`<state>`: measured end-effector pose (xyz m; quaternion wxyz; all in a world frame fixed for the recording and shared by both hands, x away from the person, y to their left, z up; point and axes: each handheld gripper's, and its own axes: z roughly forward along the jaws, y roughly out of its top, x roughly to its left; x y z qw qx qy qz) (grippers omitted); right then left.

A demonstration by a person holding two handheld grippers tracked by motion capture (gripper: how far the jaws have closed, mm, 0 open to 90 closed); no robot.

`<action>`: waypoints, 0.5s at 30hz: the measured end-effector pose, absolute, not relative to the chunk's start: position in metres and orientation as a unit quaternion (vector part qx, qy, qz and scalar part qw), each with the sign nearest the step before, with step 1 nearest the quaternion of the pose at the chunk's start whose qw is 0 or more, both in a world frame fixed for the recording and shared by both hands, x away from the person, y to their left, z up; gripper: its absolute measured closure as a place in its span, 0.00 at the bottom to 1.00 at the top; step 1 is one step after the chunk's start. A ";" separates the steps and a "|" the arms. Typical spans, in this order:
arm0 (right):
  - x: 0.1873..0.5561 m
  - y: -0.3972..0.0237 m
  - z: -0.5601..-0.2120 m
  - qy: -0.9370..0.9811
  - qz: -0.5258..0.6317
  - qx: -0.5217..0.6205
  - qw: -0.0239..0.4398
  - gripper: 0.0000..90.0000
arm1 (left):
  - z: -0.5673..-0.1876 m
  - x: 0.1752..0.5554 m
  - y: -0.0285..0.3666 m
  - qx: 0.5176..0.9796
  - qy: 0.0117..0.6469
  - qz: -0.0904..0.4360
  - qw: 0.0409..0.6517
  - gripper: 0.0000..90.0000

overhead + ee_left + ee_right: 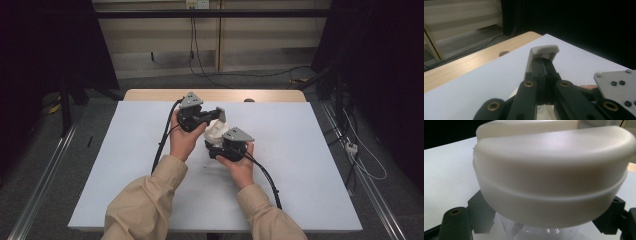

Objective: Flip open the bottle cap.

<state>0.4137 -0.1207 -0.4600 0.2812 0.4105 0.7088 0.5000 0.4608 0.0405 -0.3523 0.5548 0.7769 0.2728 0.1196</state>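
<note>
High view: above the middle of a white-covered desk (300,165), a person's two hands hold a pale lidded container (216,130) between two grippers. The left gripper (218,114) has its fingers (541,71) pinched shut on a flap at the lid's edge. The right gripper (212,145) clamps narrowly on the clear body under the white lid (554,177). Likely risk: pulling the flap at an angle could make the thin tab slip out, or twist the container loose and drop it.
</note>
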 end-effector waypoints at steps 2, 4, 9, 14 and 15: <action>0.414 -0.121 -0.460 0.709 0.500 0.411 0.281 0.21 | -0.352 0.462 0.040 0.776 0.273 0.119 0.556 1.00; 0.414 -0.121 -0.460 0.709 0.500 0.411 0.281 0.21 | -0.352 0.463 0.040 0.772 0.276 0.114 0.561 1.00; 0.414 -0.121 -0.460 0.708 0.501 0.410 0.280 0.21 | -0.351 0.466 0.039 0.773 0.276 0.112 0.560 1.00; 0.414 -0.121 -0.460 0.708 0.502 0.411 0.279 0.21 | -0.350 0.468 0.036 0.773 0.275 0.114 0.560 1.00; 0.414 -0.121 -0.460 0.708 0.502 0.411 0.280 0.21 | -0.349 0.469 0.036 0.773 0.276 0.115 0.560 1.00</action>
